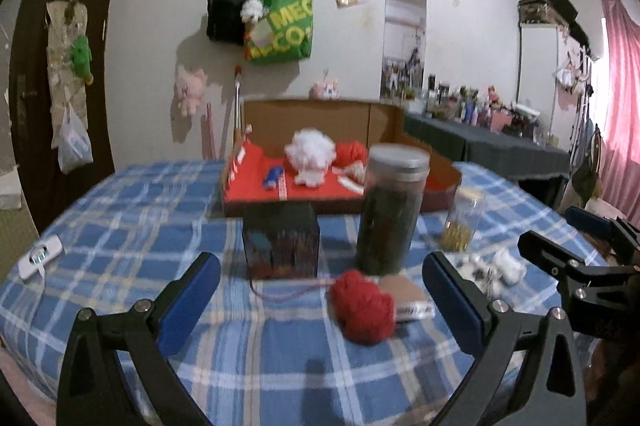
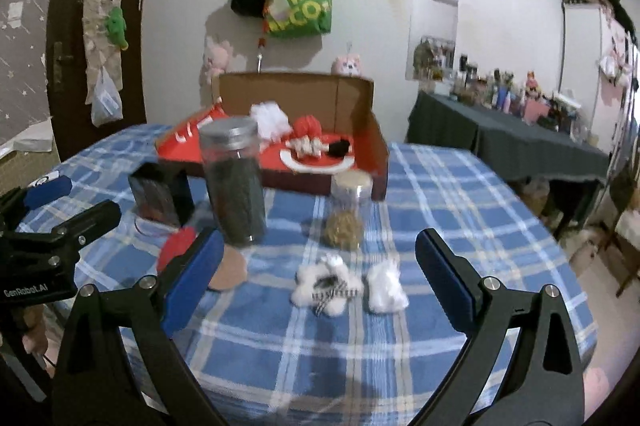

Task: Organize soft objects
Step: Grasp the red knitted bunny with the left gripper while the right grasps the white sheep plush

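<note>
The left gripper [image 1: 320, 290] stands with its blue-padded jaws spread wide and nothing between the pads; a red yarn ball [image 1: 362, 308], lumpy and knitted-looking, lies on the cloth inside the gap, toward the pad at 3 o'clock. The right gripper [image 2: 318, 276] is likewise wide apart and empty, with two fluffy white pom-poms [image 2: 328, 284] on the cloth between its fingers, one crossed by a checked ribbon bow

At 12 o'clock from the yarn stands a tall clear jar [image 1: 390, 210] with a metal lid and dark contents, a small dark printed box [image 1: 282, 244] at 10 o'clock, and a short glass jar [image 1: 460, 222] of yellowish bits at 2 o'clock. Behind them an open cardboard box [image 1: 384, 118], red-lined, holds white and red fluffy pieces

Only the left view shows a blue item in the box; only the right view shows a black piece there

The blue plaid tablecloth [image 2: 440, 194] lies bare toward 3 o'clock in the right view, its edge dropping off near a dark-draped side table [image 2: 500, 138]
</note>
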Tool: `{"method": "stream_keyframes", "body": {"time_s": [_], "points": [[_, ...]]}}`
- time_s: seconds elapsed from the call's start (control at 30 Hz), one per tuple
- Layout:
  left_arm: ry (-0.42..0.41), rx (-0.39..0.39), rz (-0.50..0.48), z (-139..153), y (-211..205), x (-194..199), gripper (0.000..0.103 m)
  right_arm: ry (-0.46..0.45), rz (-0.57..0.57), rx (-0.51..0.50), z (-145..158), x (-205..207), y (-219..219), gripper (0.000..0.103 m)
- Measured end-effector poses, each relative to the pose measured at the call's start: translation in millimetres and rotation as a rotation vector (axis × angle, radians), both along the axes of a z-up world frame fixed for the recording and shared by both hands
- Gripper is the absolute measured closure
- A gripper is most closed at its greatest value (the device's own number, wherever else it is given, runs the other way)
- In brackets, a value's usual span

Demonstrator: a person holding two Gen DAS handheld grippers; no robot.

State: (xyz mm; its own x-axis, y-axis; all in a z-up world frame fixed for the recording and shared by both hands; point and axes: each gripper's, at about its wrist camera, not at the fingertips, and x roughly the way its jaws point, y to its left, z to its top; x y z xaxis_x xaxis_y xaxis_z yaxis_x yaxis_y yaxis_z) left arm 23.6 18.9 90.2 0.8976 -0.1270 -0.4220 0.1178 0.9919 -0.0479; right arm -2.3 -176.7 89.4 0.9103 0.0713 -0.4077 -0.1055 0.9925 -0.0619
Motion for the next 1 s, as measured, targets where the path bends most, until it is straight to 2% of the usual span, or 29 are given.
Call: {"method": "stream_keyframes", "body": {"time_s": [0.33,0.7,0.9,1.0], "points": [[0.136,-0.008,-0.008,-37.9,-5.1,17.2,0.0,0.111,-0.009,0.023,-34.5,20.0,-10.8,0.005],[0.188,-0.018,-0.025,-44.6,-8.0,31.2,0.0,0.186,0.023,0.074,-52.1,39.9,-17.4,0.005],[0.218,-0.008,-0.04,-48.4,-12.8,42.3,0.0,0.249,0.071,0.127,-58.5,60.2,-25.1,0.005],[0.237,0.0,-0.043,-51.8,-15.7,47.8,0.0,0.284,0.08,0.122,-63.6,69.7,-25.6,0.005]]}}
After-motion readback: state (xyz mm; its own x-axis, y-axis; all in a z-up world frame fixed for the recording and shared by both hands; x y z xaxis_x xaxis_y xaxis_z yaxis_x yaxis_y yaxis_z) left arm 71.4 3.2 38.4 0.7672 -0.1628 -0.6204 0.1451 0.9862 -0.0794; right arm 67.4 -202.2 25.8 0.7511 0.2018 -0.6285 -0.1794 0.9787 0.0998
